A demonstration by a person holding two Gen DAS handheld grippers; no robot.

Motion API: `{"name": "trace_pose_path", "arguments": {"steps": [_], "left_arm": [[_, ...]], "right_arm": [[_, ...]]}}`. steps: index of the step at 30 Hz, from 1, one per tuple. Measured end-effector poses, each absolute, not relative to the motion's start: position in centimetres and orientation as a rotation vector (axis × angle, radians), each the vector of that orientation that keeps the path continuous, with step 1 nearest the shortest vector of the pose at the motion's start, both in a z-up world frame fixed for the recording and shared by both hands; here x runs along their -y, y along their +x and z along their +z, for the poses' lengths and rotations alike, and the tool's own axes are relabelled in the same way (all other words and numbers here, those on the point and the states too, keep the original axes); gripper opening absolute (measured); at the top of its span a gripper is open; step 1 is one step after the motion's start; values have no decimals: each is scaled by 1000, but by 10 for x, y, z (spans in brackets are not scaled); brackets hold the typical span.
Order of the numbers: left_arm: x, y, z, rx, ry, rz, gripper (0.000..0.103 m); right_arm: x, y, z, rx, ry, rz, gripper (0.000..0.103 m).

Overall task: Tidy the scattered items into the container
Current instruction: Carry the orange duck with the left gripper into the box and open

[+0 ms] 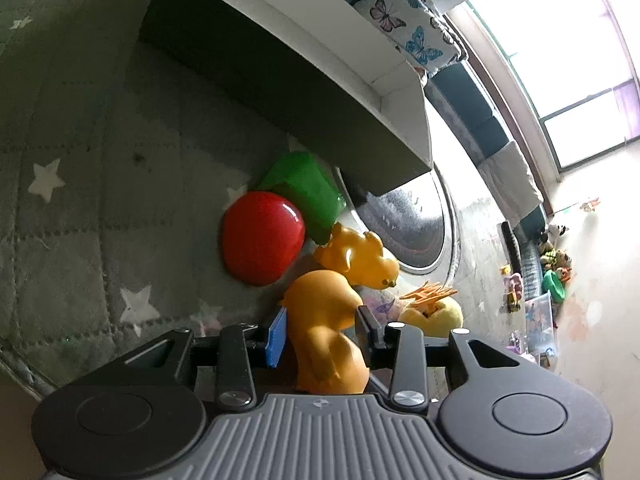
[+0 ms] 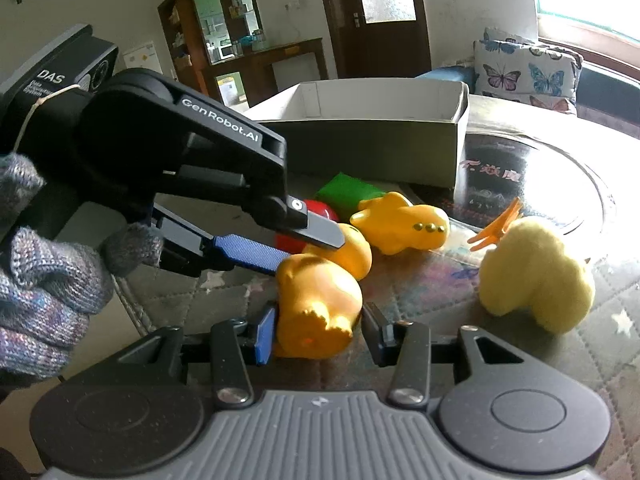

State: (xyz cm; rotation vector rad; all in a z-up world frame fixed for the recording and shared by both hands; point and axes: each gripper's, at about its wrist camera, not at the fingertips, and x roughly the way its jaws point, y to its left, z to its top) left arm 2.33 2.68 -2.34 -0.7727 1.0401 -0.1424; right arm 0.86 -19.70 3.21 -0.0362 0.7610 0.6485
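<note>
An orange rubber toy (image 1: 324, 300) (image 2: 320, 288) lies on the star-patterned cloth, and both grippers are on it. My left gripper (image 1: 322, 314) (image 2: 314, 250), rolled on its side and held by a gloved hand (image 2: 40, 280), is shut on one end. My right gripper (image 2: 320, 310) is shut on the near end. Beside it lie a second orange-yellow toy (image 1: 360, 256) (image 2: 400, 224), a red piece (image 1: 260, 236) (image 2: 320, 208), a green block (image 1: 304, 188) (image 2: 348, 192) and a fluffy yellow toy (image 1: 432, 316) (image 2: 536, 276). The open white box (image 1: 320, 52) (image 2: 376, 144) stands just behind them.
The toys lie on a round table with a glass disc (image 2: 560, 184) in its middle. Butterfly cushions (image 1: 412, 24) (image 2: 528, 72) and a sofa stand behind the box. Toys litter the floor (image 1: 536, 300) by the window. A dark cabinet (image 2: 240, 48) and a door are at the back.
</note>
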Motion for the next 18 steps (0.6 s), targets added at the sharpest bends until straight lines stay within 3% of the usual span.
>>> {"name": "trace_pose_path", "arguments": {"steps": [18], "left_arm": [[-27,15,-11,-1028,-787,-182,38]], "right_arm": [[192,7,41,-711,-45,632,44]]}}
